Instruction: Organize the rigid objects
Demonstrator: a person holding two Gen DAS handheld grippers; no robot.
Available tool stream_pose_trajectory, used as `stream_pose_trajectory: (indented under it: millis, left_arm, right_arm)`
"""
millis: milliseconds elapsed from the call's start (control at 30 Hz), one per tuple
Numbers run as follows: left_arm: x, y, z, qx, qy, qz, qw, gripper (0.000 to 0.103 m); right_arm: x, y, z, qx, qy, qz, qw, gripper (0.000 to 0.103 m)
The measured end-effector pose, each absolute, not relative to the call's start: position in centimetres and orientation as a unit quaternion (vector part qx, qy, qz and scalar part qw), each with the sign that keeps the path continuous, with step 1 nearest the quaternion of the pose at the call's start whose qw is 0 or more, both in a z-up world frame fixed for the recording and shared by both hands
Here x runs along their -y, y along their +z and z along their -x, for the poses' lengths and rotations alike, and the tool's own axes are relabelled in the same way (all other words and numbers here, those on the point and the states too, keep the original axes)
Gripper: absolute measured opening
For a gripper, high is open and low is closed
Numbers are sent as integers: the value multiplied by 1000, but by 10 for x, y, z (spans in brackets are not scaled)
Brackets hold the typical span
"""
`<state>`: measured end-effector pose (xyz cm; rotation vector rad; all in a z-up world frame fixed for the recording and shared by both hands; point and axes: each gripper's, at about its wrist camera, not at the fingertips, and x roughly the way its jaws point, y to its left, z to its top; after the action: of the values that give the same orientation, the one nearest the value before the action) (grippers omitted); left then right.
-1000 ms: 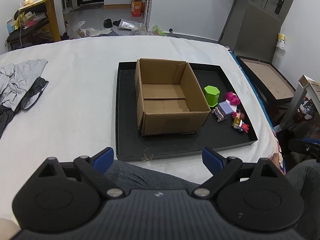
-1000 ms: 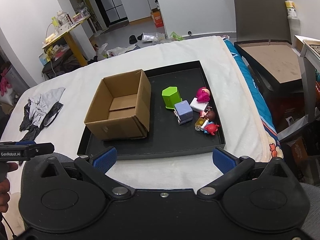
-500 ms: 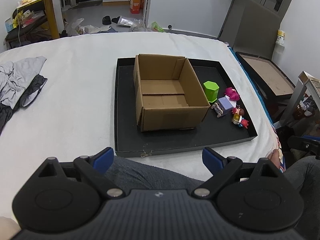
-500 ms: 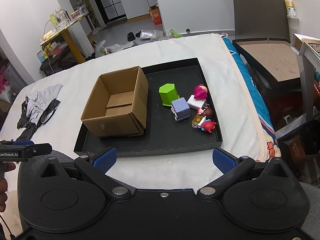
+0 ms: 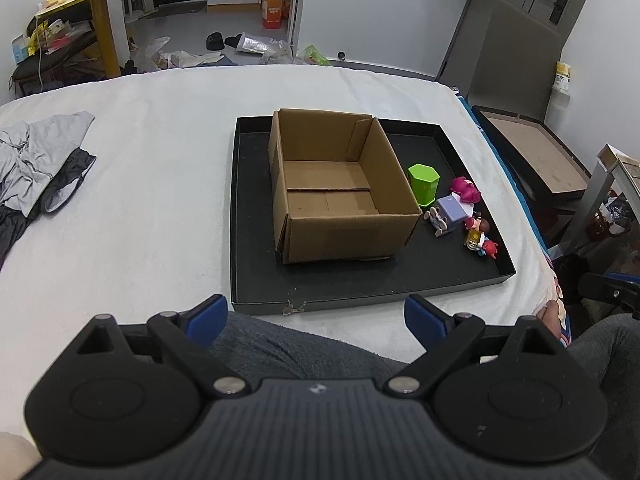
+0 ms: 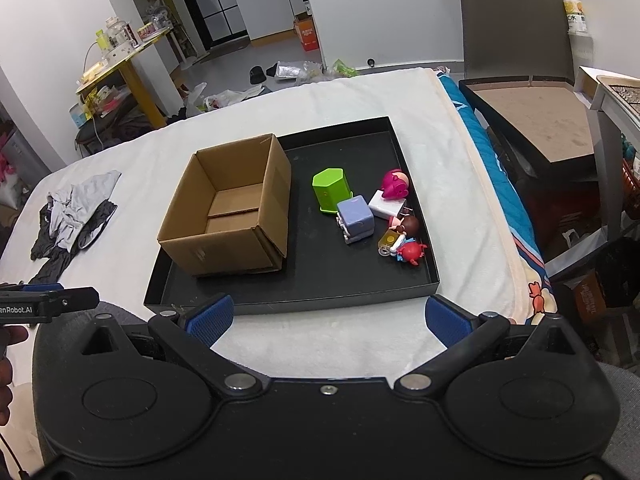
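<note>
I had both grippers held back over the near edge of the bed (image 5: 168, 184), short of the black tray (image 6: 320, 276). The left gripper (image 5: 316, 316) had its jaws wide apart with nothing between them, and the right gripper (image 6: 326, 318) was the same, jaws apart and gripping nothing. On the tray sat the open cardboard box (image 6: 236, 208), bare inside. To its right, apart from the box, the toys lay clustered: a green hexagonal block (image 6: 330, 190) standing upright, a lilac cube toy (image 6: 355, 218) just beside it, a white block (image 6: 387, 205) with a pink figure (image 6: 395, 184) on top, and nearer the tray's right wall a brown-haired figurine (image 6: 406, 226), a yellow piece (image 6: 389, 239) and a red figure (image 6: 412, 252) close together. Grey clothing (image 5: 40, 160) lay crumpled on the far left of the bed.
</note>
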<state>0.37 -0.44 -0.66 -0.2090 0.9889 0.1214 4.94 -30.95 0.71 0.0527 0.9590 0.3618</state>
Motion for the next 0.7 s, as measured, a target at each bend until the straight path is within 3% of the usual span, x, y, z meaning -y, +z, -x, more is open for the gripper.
stream_pose_trajectory:
  millis: [700]
  left_arm:
    - [1, -9, -5, -472, 61, 107, 873, 94]
  right_arm:
    - [313, 2, -53, -466, 165, -30, 869, 103]
